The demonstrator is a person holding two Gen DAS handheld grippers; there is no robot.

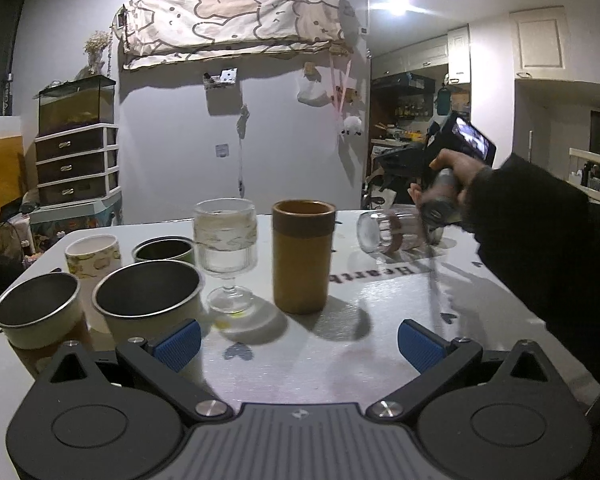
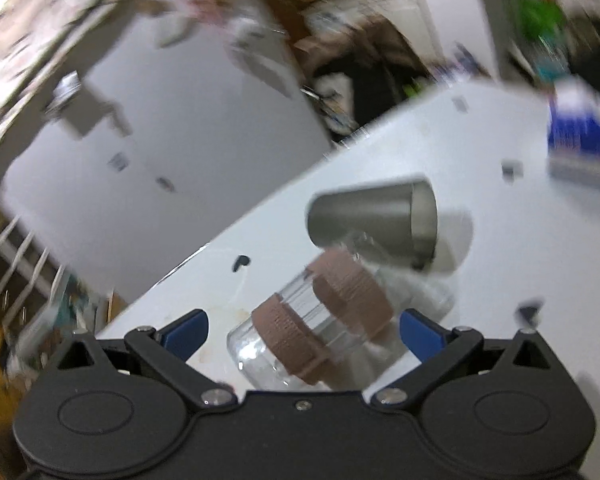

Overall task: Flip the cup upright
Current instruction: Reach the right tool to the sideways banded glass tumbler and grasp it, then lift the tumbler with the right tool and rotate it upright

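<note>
White table (image 2: 500, 300), glass cup (image 2: 320, 328) lying sideways, both grippers' fingers wide.

I am seeing a brown tumbler (image 1: 303, 255) standing upright beside a stemmed glass (image 1: 226, 251), metal cups (image 1: 150, 295) crowding the counter (image 1: 380, 344) leftward, and a grey cup (image 2: 374, 216) lying toppled.

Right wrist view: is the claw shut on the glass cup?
No, the right claw stands open, its blue pads wide on either side of the tilted glass cup, neither visibly touching it.
</note>
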